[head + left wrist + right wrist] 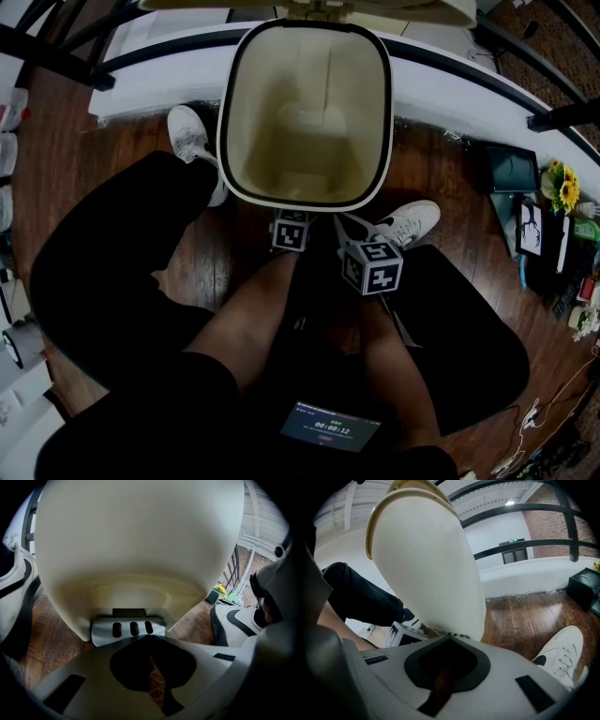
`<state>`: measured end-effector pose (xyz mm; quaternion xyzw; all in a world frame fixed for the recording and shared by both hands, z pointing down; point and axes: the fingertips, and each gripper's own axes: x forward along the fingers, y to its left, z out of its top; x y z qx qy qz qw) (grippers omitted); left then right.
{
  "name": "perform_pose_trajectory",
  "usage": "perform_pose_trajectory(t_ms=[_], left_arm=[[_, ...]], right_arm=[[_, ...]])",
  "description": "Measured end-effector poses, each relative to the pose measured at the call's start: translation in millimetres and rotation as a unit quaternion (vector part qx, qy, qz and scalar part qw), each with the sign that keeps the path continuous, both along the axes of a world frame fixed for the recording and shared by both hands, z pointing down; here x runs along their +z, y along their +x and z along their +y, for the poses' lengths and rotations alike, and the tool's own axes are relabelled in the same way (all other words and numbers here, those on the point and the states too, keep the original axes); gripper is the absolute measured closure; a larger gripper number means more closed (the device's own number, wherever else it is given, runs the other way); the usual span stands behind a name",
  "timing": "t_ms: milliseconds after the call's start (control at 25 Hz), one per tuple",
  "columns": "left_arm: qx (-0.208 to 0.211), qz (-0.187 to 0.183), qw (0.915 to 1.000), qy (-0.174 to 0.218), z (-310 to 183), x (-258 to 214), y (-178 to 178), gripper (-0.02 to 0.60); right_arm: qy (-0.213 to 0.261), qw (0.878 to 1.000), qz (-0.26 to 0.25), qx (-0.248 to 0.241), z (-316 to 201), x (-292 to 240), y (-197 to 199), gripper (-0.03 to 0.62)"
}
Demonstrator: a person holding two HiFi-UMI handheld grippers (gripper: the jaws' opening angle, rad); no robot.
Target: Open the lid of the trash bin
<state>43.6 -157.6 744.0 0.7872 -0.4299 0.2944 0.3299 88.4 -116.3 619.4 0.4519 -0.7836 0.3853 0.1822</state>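
With the left tongs [149,636] and right tongs [450,636] both clenched on nothing, the pedal [129,628] sits right at the left tips beneath the bin [136,541], its lid [394,11] raised beyond, so press squarely downward without slipping.

Looks like a loft-style workplace, folks: dark plank floor [525,616] beyond the right hand-held gripper [449,636], brick wall [546,524] farther off. Black railings [534,542], green sign [513,540] above doors [516,555].

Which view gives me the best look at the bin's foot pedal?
Left gripper view: the grey pedal sits unobstructed just past the left gripper. Right gripper view catches only a sliver; the head view hides it under the bin rim.
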Motion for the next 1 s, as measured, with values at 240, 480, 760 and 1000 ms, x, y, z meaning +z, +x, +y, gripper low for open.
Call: perform_pose_trajectory(t_ms=[240, 480, 760, 1000], left_arm=[[0.002, 0.002, 1.0, 0.006, 0.8, -2.0, -0.5, 0.545], [0.007, 0.019, 0.9997, 0.012, 3.5, 3.7, 0.8, 0.545], [0.013, 0.038, 0.9988, 0.026, 4.3, 0.8, 2.9, 0.545], [0.006, 0.065, 0.9973, 0.033, 6.0, -10.8, 3.9, 0.545]], right_arm=[[-0.001, 1.0, -0.001, 0.004, -0.9, -1.1, 1.3, 0.597], [-0.002, 1.0, 0.0, 0.004, 0.5, -0.7, 1.7, 0.597], [0.0, 1.0, 0.0, 0.003, 0.7, -0.7, 2.3, 0.597], [0.001, 1.0, 0.006, -0.002, 1.0, 0.7, 1.1, 0.597]])
